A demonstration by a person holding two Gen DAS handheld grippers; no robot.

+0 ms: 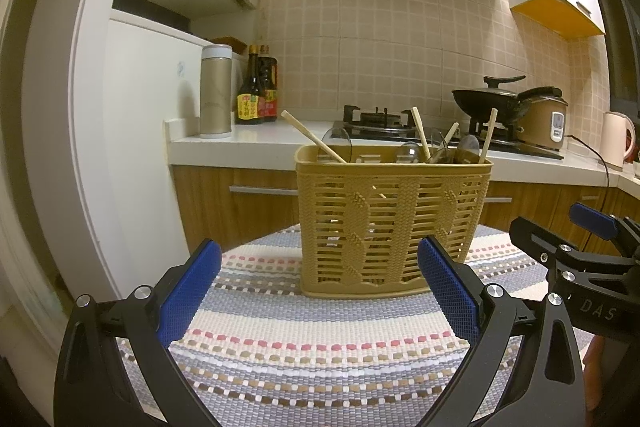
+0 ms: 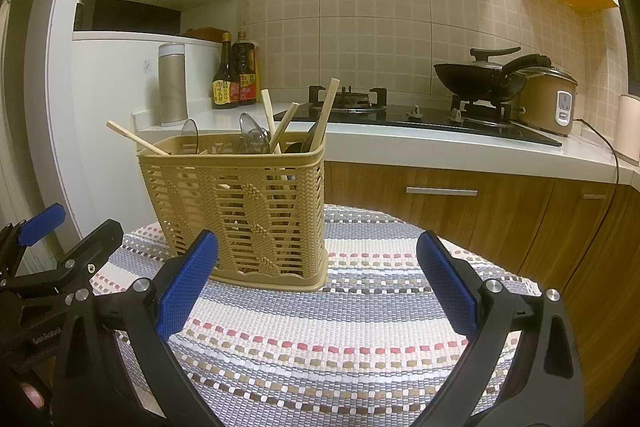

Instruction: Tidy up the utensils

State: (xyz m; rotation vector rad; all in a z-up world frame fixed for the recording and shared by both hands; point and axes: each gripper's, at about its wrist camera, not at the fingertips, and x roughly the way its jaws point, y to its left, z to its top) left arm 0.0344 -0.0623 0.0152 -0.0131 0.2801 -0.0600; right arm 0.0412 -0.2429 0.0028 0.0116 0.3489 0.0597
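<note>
A tan plastic utensil basket (image 1: 390, 223) (image 2: 244, 211) stands upright on a round table under a striped woven cloth (image 1: 320, 347) (image 2: 360, 327). Several wooden chopsticks (image 1: 310, 141) (image 2: 326, 115) and clear plastic spoons (image 1: 338, 143) (image 2: 252, 135) stick out of its top. My left gripper (image 1: 320, 291) is open just in front of the basket, nothing between its blue pads. My right gripper (image 2: 318, 287) is open too, empty, with the basket ahead and to its left. Each gripper shows at the edge of the other's view.
Behind the table runs a kitchen counter (image 1: 260, 143) with wooden cabinets, a gas hob (image 2: 400, 115), a black wok (image 2: 480, 77), a rice cooker (image 2: 548, 99), sauce bottles (image 1: 256, 91), a metal flask (image 1: 216, 91) and a kettle (image 1: 618, 139). A white fridge (image 1: 132, 147) stands left.
</note>
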